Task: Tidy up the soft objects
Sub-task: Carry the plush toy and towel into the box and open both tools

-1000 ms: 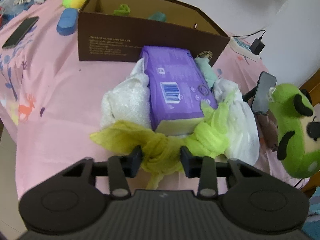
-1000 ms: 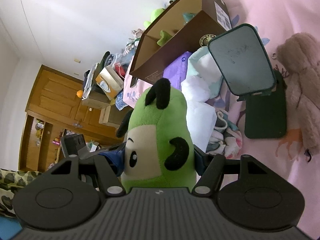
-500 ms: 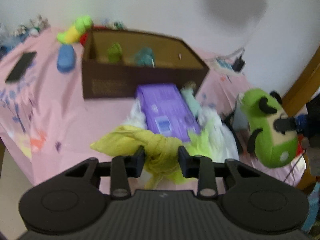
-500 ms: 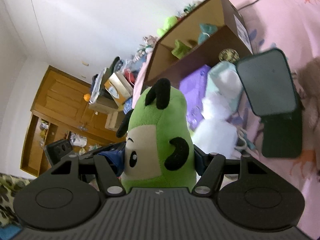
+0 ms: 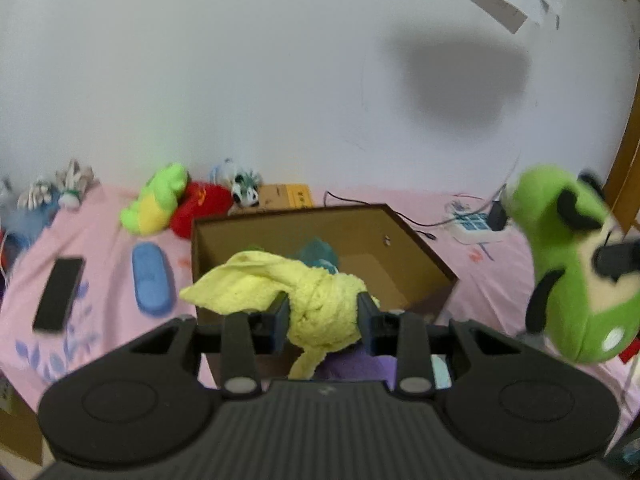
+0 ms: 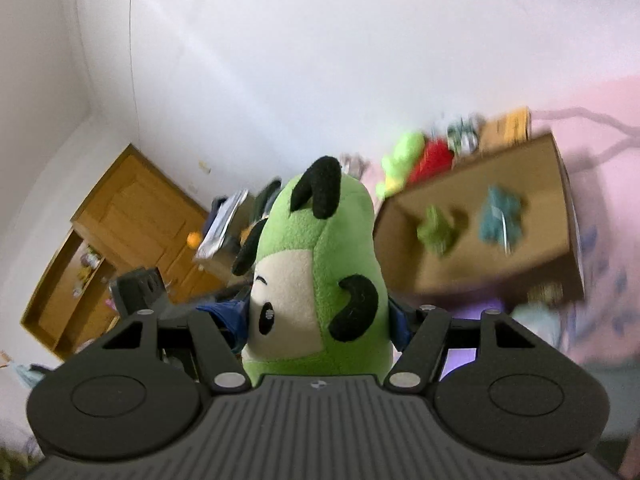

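Observation:
My left gripper [image 5: 322, 316] is shut on a knotted yellow cloth [image 5: 320, 304] and holds it in the air in front of an open brown cardboard box [image 5: 416, 248]. A teal soft item [image 5: 318, 252] lies inside the box. My right gripper [image 6: 320, 328] is shut on a green plush toy [image 6: 316, 280] with black ears and a cream face; the toy also shows at the right of the left wrist view [image 5: 572, 268]. In the right wrist view the box [image 6: 472, 276] is to the right, holding a green item [image 6: 438, 230] and a teal item [image 6: 500, 220].
The box stands on a pink bedsheet [image 5: 100, 280]. Left of it lie a blue case [image 5: 151, 282] and a black phone [image 5: 59, 293]. Green [image 5: 156, 204] and red [image 5: 200, 208] plush toys sit by the wall. A power strip [image 5: 476, 224] is at the right. A purple pack [image 5: 352, 364] lies below my left gripper.
Both grippers have risen and moved toward the box with their loads. The yellow cloth has left the pile and now hangs in front of the box opening.

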A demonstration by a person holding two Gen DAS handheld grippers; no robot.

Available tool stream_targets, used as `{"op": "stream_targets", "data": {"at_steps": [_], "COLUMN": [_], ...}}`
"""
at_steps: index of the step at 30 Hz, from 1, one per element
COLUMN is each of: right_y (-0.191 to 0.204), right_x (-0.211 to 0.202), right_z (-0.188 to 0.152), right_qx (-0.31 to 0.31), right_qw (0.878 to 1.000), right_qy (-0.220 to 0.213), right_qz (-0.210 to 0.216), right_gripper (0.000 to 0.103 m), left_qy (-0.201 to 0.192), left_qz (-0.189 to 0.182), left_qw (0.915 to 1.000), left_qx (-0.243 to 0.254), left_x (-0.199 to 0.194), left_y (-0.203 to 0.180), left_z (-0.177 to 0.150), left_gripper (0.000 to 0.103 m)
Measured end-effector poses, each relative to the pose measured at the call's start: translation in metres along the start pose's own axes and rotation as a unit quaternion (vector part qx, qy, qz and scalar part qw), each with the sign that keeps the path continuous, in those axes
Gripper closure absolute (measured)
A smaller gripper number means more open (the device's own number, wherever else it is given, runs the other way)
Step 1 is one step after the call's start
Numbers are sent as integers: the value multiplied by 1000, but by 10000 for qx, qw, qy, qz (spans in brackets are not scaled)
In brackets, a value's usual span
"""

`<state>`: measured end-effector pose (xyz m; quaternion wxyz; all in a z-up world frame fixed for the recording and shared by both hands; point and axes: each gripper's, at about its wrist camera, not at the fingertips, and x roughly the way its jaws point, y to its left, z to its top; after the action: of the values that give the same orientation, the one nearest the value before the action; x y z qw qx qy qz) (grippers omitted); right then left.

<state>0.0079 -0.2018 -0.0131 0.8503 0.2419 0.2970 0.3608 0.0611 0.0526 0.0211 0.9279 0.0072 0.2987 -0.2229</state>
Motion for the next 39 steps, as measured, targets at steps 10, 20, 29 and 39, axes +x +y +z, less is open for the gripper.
{"op": "stream_targets", "data": {"at_steps": [10, 20, 29, 39], "right_y": [-11, -75, -95, -102], "right_x": [76, 166, 220, 234], "right_z": [57, 51, 31, 27], "right_qx": [-207, 139, 150, 99], "right_qw": [9932, 9787, 9538, 9499], "right_qy": [-453, 159, 1257, 1425], "right_qz": [-1051, -2040, -2727, -2782], "right_gripper": [52, 52, 51, 48], "left_qy": [411, 1424, 1942, 1923], "left_qz": [211, 401, 400, 423], "left_qw": [9977, 9852, 9752, 9769], "left_qx": [487, 868, 985, 828], "left_x": [79, 158, 190, 183], "left_y": [13, 22, 32, 41], "left_z": [41, 17, 0, -3], "left_gripper": [69, 68, 61, 41]}}
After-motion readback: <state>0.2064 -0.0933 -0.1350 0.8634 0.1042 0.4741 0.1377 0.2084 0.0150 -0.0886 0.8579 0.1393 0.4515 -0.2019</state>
